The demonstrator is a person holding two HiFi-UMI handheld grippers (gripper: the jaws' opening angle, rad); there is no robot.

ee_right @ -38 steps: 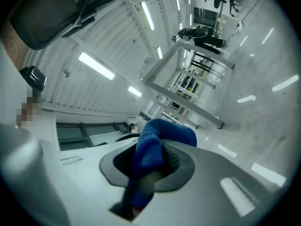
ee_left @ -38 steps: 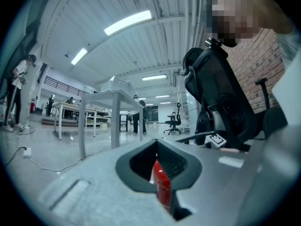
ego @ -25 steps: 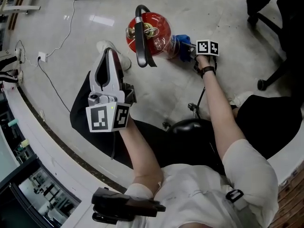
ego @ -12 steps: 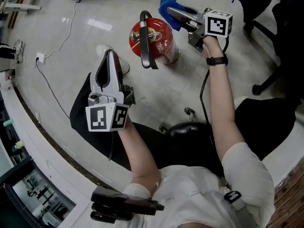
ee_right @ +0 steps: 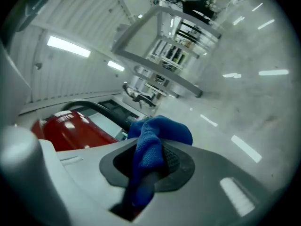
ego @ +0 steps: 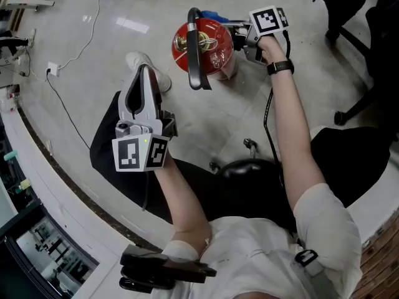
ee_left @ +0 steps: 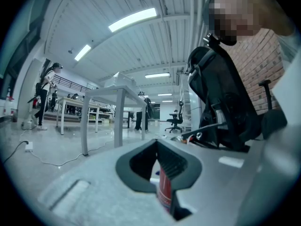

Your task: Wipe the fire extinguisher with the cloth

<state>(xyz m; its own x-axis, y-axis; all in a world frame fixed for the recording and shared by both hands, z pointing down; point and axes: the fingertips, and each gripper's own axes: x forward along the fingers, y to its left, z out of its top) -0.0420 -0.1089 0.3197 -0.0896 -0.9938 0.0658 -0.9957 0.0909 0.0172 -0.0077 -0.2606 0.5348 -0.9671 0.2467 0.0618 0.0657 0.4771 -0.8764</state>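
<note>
A red fire extinguisher (ego: 212, 45) stands on the pale floor, and its black hose (ego: 194, 48) curves over the top. My right gripper (ego: 223, 23) is at the extinguisher's upper far side, shut on a blue cloth (ego: 211, 14) that shows just past the red body. In the right gripper view the cloth (ee_right: 153, 142) bunches between the jaws, with the red extinguisher (ee_right: 70, 126) and its hose (ee_right: 101, 109) close on the left. My left gripper (ego: 143, 70) hovers near left of the extinguisher, shut and holding nothing. Past its jaws (ee_left: 157, 142) the extinguisher (ee_left: 164, 187) shows.
A white shoe (ego: 149, 67) rests on the floor beside the left gripper. A cable runs to a socket (ego: 55, 75) at left. Black office chair legs (ego: 349, 104) stand at right, and a black chair seat (ego: 249, 167) is under the person. A curved ledge (ego: 37, 167) borders the left.
The right gripper with the cloth rose from low on the extinguisher's right side, swung up over it, and now sits against its top far side. The left gripper has stayed put.
</note>
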